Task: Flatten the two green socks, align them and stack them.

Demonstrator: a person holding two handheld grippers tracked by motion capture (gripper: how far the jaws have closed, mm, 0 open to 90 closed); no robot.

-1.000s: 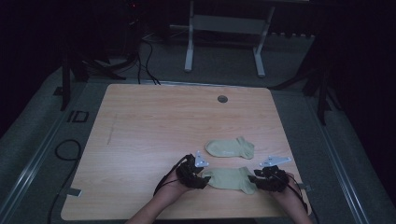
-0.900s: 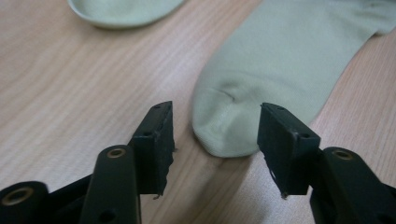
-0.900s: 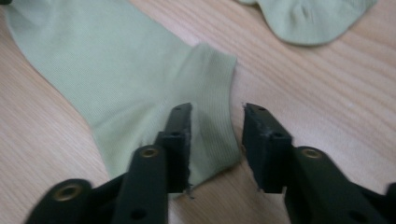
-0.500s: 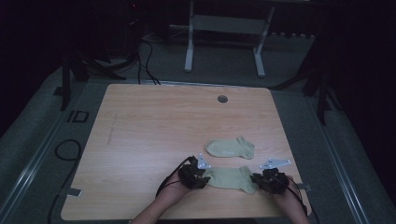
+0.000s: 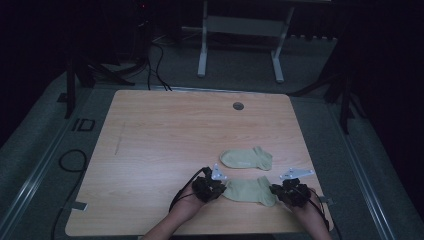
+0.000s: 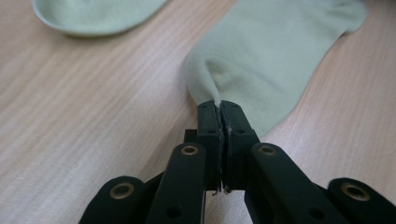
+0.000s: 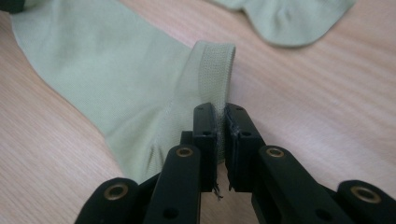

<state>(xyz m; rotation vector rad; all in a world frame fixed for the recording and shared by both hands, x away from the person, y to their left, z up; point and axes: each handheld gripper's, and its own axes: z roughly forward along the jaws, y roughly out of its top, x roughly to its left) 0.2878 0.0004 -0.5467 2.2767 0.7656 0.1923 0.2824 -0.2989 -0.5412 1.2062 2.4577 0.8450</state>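
Two pale green socks lie on the wooden table (image 5: pixel 165 135). The near sock (image 5: pixel 248 191) stretches between both grippers. My left gripper (image 5: pixel 222 189) has just been closing and is shut on that sock's left end, where the cloth (image 6: pixel 275 51) puckers up between the jaws of the gripper (image 6: pixel 219 106). My right gripper (image 5: pixel 276 191) has also just been closing; it (image 7: pixel 221 112) pinches the ribbed cuff (image 7: pixel 212 70) of the same sock (image 7: pixel 107 60). The far sock (image 5: pixel 246 158) lies flat just behind, untouched.
A round cable hole (image 5: pixel 238 106) sits near the table's back edge. A white frame (image 5: pixel 240 45) stands on the floor behind the table. Cables (image 5: pixel 70 160) lie on the floor at the left. The person's forearms come in over the front edge.
Both hands have kept their places at the two ends of the near sock. Neither sock has shifted on the table.
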